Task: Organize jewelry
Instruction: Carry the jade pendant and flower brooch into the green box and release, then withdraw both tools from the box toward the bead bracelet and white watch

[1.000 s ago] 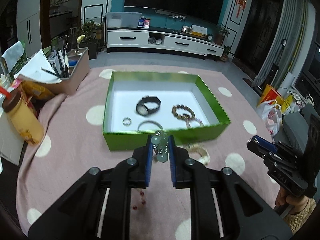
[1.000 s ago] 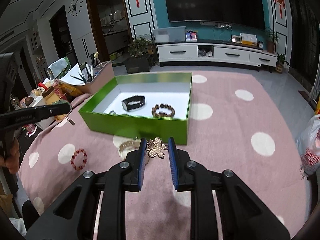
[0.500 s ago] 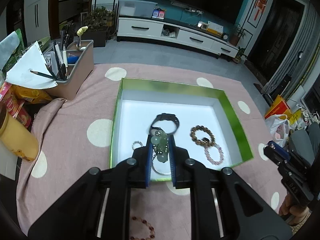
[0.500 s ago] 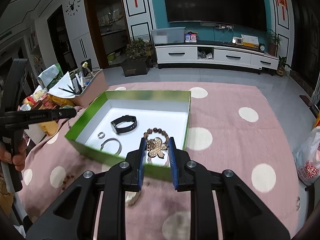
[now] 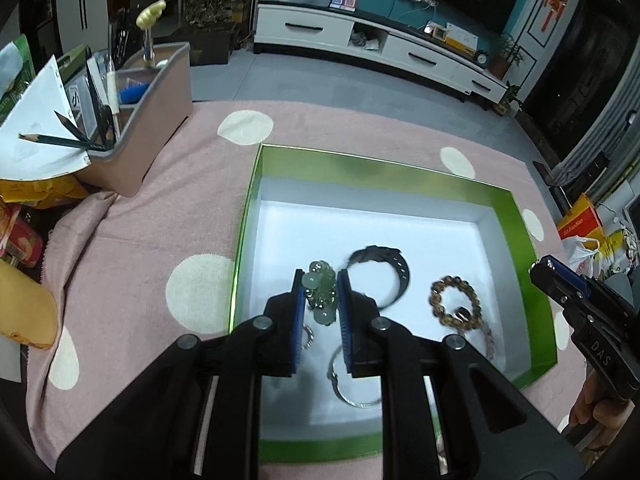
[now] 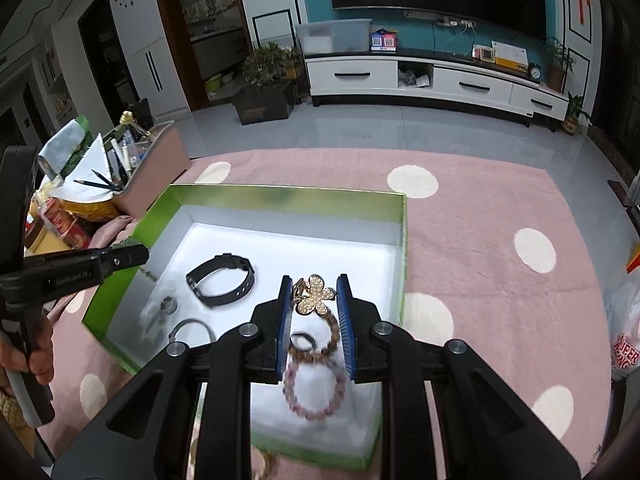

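A green box (image 5: 516, 216) with a white floor sits on the pink dotted cloth; it also shows in the right wrist view (image 6: 280, 194). My left gripper (image 5: 320, 300) is shut on a pale green bead bracelet (image 5: 320, 292), held above the box's near left part. My right gripper (image 6: 314, 300) is shut on a gold butterfly brooch (image 6: 314, 300), held above the box's near right part. Inside lie a black watch (image 6: 222, 284), a brown bead bracelet (image 5: 454, 300), a pink bead bracelet (image 6: 314, 390), a silver bangle (image 5: 352, 384) and a small ring (image 6: 168, 305).
A pink desk organiser (image 5: 132, 120) with pencils and papers stands at the left, beside snack packets and a yellow jar (image 5: 24, 312). The pink cloth (image 6: 480, 248) stretches to the right of the box. A TV cabinet (image 6: 432, 80) stands far behind.
Both grippers have moved forward from the cloth in front of the box to above its inside, each still holding its piece.
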Demonstrator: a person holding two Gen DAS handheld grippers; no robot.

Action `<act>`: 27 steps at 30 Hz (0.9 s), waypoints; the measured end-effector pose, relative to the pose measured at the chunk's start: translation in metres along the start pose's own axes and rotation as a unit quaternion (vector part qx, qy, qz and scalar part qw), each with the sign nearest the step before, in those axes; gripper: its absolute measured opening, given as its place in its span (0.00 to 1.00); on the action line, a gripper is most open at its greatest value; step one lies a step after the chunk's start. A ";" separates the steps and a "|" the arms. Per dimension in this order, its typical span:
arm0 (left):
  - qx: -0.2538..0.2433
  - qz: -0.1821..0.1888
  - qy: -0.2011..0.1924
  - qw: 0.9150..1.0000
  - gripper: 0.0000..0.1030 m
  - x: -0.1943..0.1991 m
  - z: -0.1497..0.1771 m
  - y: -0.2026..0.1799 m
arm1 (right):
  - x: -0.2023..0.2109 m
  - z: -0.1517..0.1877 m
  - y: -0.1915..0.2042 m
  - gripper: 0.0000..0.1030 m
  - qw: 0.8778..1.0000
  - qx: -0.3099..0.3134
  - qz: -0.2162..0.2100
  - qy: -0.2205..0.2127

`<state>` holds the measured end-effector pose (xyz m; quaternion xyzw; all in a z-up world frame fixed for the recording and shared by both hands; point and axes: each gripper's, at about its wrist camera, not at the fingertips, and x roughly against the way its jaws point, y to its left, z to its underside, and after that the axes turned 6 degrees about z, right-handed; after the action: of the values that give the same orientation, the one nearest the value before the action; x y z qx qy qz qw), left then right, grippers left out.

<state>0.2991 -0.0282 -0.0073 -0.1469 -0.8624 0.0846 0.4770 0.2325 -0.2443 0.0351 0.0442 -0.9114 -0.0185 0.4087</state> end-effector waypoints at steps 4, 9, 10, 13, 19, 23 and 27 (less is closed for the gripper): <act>0.009 -0.004 0.009 1.000 0.15 -0.014 -0.005 0.006 | -0.018 -0.014 0.005 0.21 1.000 0.002 0.008 0.012; 0.016 -0.008 0.010 1.000 0.31 -0.022 -0.009 0.010 | -0.035 -0.025 0.005 0.22 0.999 -0.002 0.032 0.022; 0.015 -0.007 0.008 1.000 0.33 -0.021 -0.009 0.009 | -0.035 -0.026 0.004 0.22 0.999 -0.001 0.037 0.019; 0.008 -0.004 0.002 1.000 0.39 -0.018 -0.011 0.006 | -0.029 -0.025 0.001 0.23 0.999 -0.001 0.041 0.010; -0.001 0.008 -0.015 1.000 0.49 0.004 -0.006 -0.003 | -0.003 -0.008 -0.009 0.24 1.000 -0.011 0.022 -0.003; -0.006 0.013 -0.031 0.999 0.55 0.028 0.001 -0.008 | 0.022 0.008 -0.014 0.31 1.000 -0.017 0.009 -0.019; -0.015 0.008 -0.044 0.999 0.58 0.051 0.013 -0.011 | 0.052 0.024 -0.018 0.31 0.999 -0.025 -0.006 -0.036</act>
<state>0.2605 -0.0219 0.0294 -0.1571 -0.8824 0.0815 0.4359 0.1814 -0.2673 0.0571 0.0390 -0.9246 -0.0456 0.3762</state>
